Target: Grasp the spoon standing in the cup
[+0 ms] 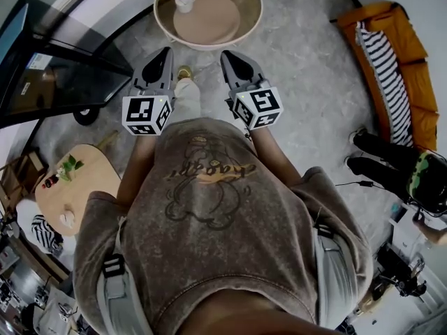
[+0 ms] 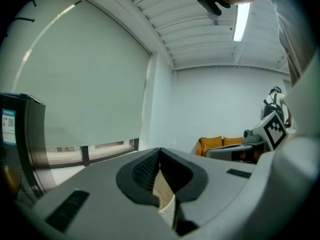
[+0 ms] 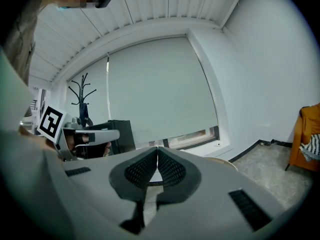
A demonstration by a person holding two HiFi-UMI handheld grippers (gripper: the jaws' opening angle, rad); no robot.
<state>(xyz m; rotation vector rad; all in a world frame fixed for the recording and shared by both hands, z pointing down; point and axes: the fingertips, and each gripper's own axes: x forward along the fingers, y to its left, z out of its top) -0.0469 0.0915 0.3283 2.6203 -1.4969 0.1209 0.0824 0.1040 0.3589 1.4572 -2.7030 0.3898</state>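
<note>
Black glass of a screen (image 1: 42, 68) and the pale wood of a low side table (image 1: 77, 180) mark the left of the head view. Next comes the left gripper (image 1: 162, 58), grey plastic with ribbed dark pads. Its jaws are pressed fully together with nothing between them, as is plain in its own view (image 2: 160, 151). Ahead and between the two tools stands a small white cup (image 1: 184, 2) on the tan top of a round, raised-rim table (image 1: 209, 45), well apart from both tips. The spoon is too small to make out in the cup. It is judged light, stiff and smooth, hence slippery, and best pinched across its handle above the cup's rim. The cup seems light enough to tip if nudged. The right gripper (image 1: 234, 58) likewise has its pads meeting at the tips and holds nothing (image 3: 157, 151). At far right lies an orange sofa (image 1: 412, 82) with a soft striped cushion (image 1: 384, 68).
</note>
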